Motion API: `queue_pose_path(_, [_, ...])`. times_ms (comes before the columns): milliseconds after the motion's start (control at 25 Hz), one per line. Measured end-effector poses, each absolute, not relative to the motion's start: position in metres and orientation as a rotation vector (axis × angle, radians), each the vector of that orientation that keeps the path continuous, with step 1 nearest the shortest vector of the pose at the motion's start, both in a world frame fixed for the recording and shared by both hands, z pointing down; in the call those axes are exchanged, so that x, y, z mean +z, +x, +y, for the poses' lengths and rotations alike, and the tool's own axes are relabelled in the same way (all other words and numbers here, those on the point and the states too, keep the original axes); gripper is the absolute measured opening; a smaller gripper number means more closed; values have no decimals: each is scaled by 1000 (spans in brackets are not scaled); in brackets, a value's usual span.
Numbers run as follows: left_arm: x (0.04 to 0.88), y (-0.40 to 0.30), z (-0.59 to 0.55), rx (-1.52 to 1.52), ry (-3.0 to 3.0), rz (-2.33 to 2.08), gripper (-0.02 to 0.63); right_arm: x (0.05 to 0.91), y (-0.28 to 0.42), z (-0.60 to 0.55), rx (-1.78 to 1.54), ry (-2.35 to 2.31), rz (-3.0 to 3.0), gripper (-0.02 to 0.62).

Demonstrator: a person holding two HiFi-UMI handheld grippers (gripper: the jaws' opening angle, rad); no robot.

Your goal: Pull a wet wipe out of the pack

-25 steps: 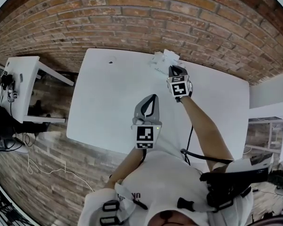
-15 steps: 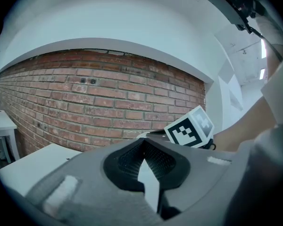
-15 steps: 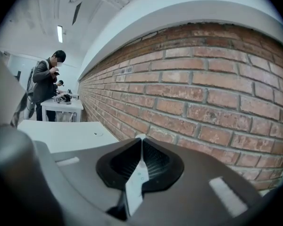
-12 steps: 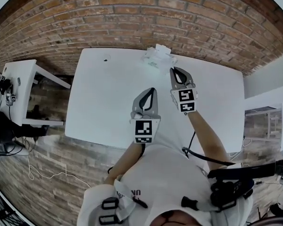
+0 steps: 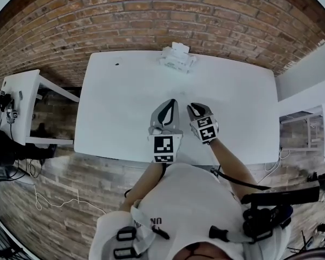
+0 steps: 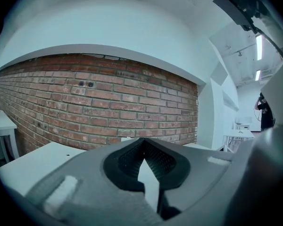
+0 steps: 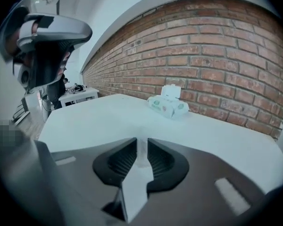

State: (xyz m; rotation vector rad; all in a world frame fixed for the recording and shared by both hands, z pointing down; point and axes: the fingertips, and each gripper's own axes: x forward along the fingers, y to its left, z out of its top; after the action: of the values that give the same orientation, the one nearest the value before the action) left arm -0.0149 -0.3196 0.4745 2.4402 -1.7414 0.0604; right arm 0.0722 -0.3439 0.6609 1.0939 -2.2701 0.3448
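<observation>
Two grippers are hovering side by side over the white table's [image 5: 116, 110] near edge. The left gripper's [image 5: 172, 103] jaws are pressing together, empty. The right gripper's [image 5: 193, 108] jaws are opening, nothing between them. The wet wipe pack [image 5: 176, 58] is sitting at the table's far edge, by the brick wall [image 5: 151, 20].

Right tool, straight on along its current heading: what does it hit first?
Most likely the white table, short of the wet wipe pack, which sits a bit right of that line. The right tool tilts downward, and its jaws are opening with nothing between them. Depth is hard to judge.
</observation>
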Motion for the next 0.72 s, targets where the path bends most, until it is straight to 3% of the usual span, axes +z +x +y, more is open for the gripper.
queue_pose_path(120, [475,-13,-317,59,2441,-1740,3,671,75,-331,410,1047,-2246,137])
queue_pose_path(440, [470,-10,-320,41,2444,-1759,3,574,82,-340,275,1217,-2440,173])
queue_pose_path(600, [463,-5,-328,23,2465,-1765,3,472,87,-350,113,1473,-2623,139])
queue_pose_path(720, [448,-2,-334,-14,2496,-1770,3,423,95,-348,-8,1669,-2661,39])
